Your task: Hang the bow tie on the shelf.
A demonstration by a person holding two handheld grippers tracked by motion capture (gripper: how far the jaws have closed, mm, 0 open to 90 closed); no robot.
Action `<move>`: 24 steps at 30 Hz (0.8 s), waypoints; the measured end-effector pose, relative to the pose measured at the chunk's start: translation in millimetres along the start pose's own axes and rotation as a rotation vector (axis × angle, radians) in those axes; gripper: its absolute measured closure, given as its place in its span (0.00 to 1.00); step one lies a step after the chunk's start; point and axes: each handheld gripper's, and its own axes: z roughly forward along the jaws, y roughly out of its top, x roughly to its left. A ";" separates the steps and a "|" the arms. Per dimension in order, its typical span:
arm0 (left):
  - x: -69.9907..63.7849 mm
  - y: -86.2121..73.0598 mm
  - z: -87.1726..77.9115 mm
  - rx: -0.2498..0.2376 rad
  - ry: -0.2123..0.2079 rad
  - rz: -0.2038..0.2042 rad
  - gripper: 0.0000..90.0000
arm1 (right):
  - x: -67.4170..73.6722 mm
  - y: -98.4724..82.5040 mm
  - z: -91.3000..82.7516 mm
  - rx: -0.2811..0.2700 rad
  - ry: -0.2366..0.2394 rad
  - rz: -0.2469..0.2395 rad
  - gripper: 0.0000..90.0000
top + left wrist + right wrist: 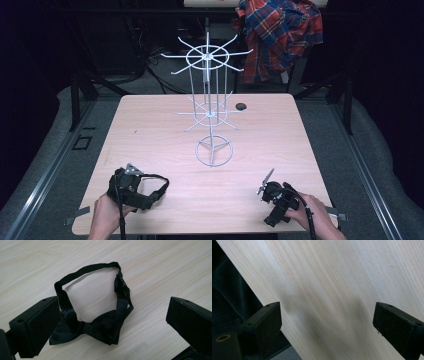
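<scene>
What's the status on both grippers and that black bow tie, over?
Left gripper open, jaws straddling black fabric bow tie flat on the wooden table. Right gripper open, empty. White wire rack stands farther back, apart.

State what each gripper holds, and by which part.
Nothing. The left gripper has its jaws spread wide around the black bow tie lying on the table; the right gripper is open over bare wood.

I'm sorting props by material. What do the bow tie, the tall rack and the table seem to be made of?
Bow tie: black woven fabric, probably satin, with a faint sheen and soft creases.
Rack: thin metal wire, pale grey or white finish; straight rigid spokes and rings.
Table: light wood or wood-look laminate; visible grain, matte surface. Which one, I cannot tell.
</scene>
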 end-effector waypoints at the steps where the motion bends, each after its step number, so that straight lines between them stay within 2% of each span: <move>1: 0.0 0.0 0.0 0.000 0.000 0.000 0.00 | 0.0 0.0 0.0 0.000 0.000 0.000 0.09; 4: -2.7 2.7 3.0 0.003 0.009 0.012 0.00 | -1.8 2.1 0.5 0.001 0.002 -0.005 0.09; 6: -6.0 5.5 5.1 -0.014 0.041 0.027 0.00 | -3.2 1.7 1.0 0.005 0.008 0.002 0.09; 8: -6.1 6.7 6.5 -0.009 0.031 0.031 0.00 | -4.0 1.1 1.6 0.006 0.010 0.003 0.09; 9: -6.4 7.1 8.8 -0.003 0.028 0.028 0.00 | -3.7 0.0 2.0 0.001 0.020 0.019 0.09; 13: -5.7 8.5 12.4 0.007 0.021 0.026 0.00 | -2.5 -1.9 2.0 0.004 0.017 0.014 0.09; 16: -4.9 10.4 16.9 0.035 0.020 0.024 0.00 | -4.6 -4.6 1.9 0.012 0.016 0.025 0.09; 18: -2.9 9.1 22.8 0.071 0.022 0.020 0.00 | -5.4 -4.9 0.9 0.009 0.008 0.022 0.09; 21: -0.6 7.2 25.1 0.089 0.016 0.017 0.00 | -2.9 -3.1 -0.4 0.002 0.004 0.016 0.09; 24: 1.2 6.1 25.3 0.086 0.011 0.014 0.00 | -1.4 -2.8 -1.5 0.014 -0.010 0.006 0.09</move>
